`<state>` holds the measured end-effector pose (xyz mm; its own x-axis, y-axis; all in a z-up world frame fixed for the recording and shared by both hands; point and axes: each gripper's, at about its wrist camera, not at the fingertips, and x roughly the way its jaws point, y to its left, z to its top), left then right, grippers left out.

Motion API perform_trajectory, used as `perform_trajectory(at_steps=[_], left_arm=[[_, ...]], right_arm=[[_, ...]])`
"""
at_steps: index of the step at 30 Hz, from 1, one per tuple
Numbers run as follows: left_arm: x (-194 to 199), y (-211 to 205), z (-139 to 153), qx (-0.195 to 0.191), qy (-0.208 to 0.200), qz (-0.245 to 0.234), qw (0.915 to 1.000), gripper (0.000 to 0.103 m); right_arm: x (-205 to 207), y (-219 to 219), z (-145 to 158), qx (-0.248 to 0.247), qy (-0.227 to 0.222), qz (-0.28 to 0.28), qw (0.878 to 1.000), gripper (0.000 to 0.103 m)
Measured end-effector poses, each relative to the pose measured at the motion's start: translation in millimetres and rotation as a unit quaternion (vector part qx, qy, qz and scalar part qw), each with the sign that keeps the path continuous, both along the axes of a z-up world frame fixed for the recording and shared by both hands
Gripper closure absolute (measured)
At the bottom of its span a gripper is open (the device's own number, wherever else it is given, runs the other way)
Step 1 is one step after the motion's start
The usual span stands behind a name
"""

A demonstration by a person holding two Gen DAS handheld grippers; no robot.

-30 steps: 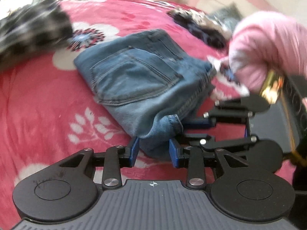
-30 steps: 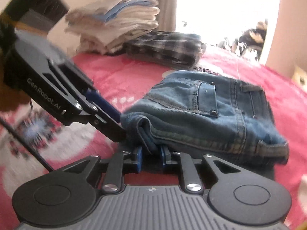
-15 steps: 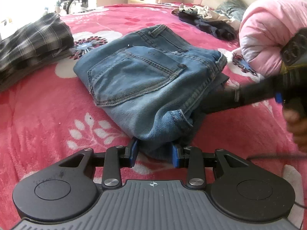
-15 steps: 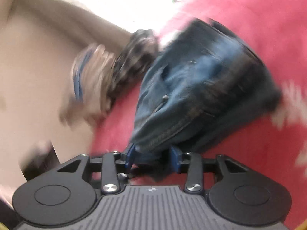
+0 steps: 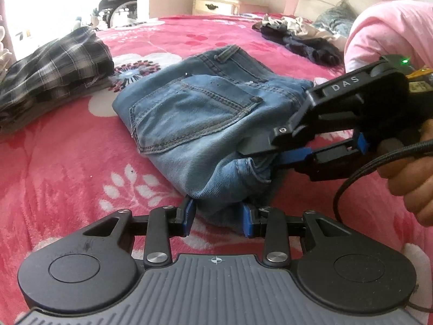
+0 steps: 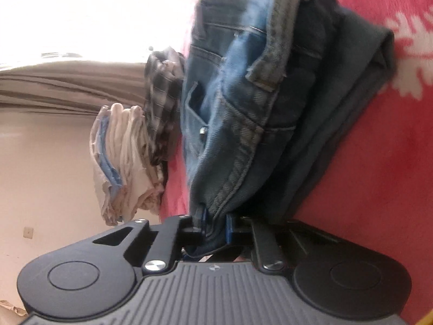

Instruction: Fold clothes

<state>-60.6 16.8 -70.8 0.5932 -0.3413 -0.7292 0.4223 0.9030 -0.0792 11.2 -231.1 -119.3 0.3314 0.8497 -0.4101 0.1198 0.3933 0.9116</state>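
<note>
Lying mid-frame on the red floral blanket point(image 5: 54, 162): jeans point(image 5: 194, 124), folded into a thick bundle. Left gripper point(image 5: 216, 216): narrowly set, pinching the near denim edge. Right gripper point(image 6: 215, 228): closing on a side seam, frame right in the left view. Step: squaring or lifting the finished fold. Next move likely needs both grips firm, then carrying toward the plaid stack point(image 5: 51, 73), upper left.
</note>
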Motion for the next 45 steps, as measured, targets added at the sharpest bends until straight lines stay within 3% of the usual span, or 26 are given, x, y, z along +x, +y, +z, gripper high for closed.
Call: perform_trajectory(at_steps=[7,12,22,29,33,35,41,45], left_arm=[[-8,-23,-5,0.055,-0.059,0.023,0.9965,0.063],[-11,-36,-8,0.089,-0.082,0.027,0.9923,0.061],[-10,-12,7,0.014,-0.042,0.013,0.9989,0.062],[-14,-14,9,0.011,-0.044,0.0,0.999,0.061],[-13,-17,12,0.004,-0.039,0.003,0.9992,0.06],[-12,-19,11,0.003,-0.036,0.008,0.9993,0.06],[-2,-21,6,-0.008,-0.033,0.058,0.9977,0.059],[16,-8,0,-0.039,0.004,0.123,0.9916,0.05]], right_arm=[[2,-9,2,0.055,0.033,-0.016,0.998,0.091],[9,-10,-5,0.064,0.055,-0.023,0.996,0.091],[15,-23,4,0.021,0.047,-0.022,0.998,0.081],[13,-27,9,0.073,0.037,-0.028,0.996,0.084],[13,-14,0,0.06,0.054,-0.012,0.997,0.084],[12,-9,-2,0.059,0.057,-0.012,0.997,0.09],[10,-12,5,0.084,0.043,-0.005,0.996,0.098],[9,-11,4,0.068,0.043,0.009,0.997,0.098]])
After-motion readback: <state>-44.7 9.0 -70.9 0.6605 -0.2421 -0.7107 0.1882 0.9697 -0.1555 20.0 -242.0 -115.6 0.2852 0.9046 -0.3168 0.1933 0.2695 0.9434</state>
